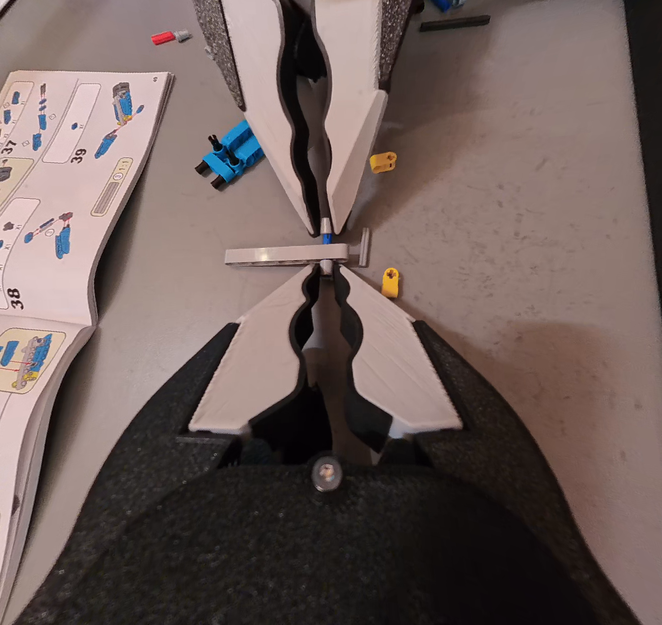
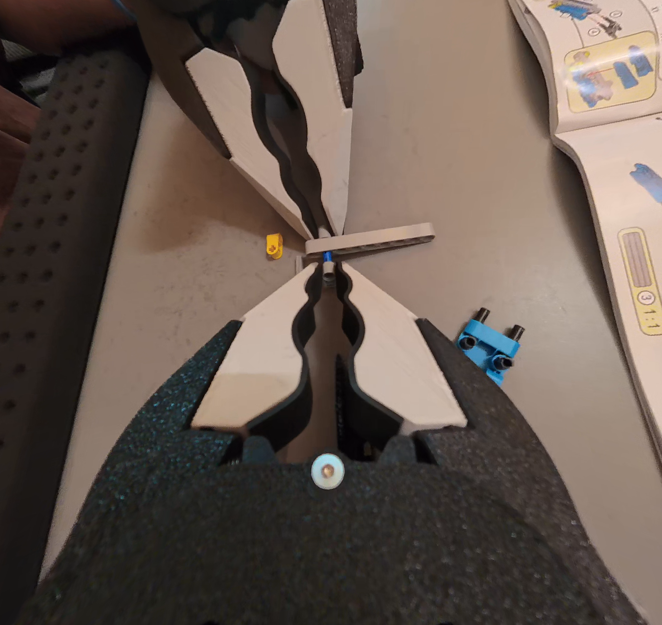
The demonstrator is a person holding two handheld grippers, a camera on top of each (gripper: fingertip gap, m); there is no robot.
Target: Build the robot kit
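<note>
**2 grippers meet tip to tip on 1 pin through a grey beam**

Left wrist view: the left gripper [image 1: 326, 270] has its fingers drawn narrow, pinching the near grey end of a small pin [image 1: 326, 238] that passes through the end hole of a flat grey beam [image 1: 286, 256]. The beam's long axis runs crosswise to the fingers, stretching away to the left of the pin; the pin's own axis runs straight along the fingers. Beyond the beam, the right gripper [image 1: 325, 229] comes in from the opposite side, its fingers also narrow, nipping the pin's far grey end, with a blue section showing between that tip and the beam. A short grey axle piece [image 1: 364, 247] stands just right of the beam's end. 2 yellow connectors lie right of the beam: 1 on the near side [image 1: 390, 282], 1 on the far side [image 1: 383, 162]. A blue block with black pins [image 1: 231, 156] lies beyond the beam to the left, and an open instruction booklet [image 1: 71, 192] lies well left of it.

Right wrist view: the right gripper [image 2: 327, 271] holds the grey pin end [image 2: 328, 271] between narrow fingers, just this side of the beam [image 2: 372, 240], which extends to the right. The left gripper [image 2: 324, 232] pinches from the far side. Both grippers are equally close to the beam, in contact through the pin. A yellow connector [image 2: 274, 246] lies left of the beam; the blue block [image 2: 489, 348] lies near and right.
</note>
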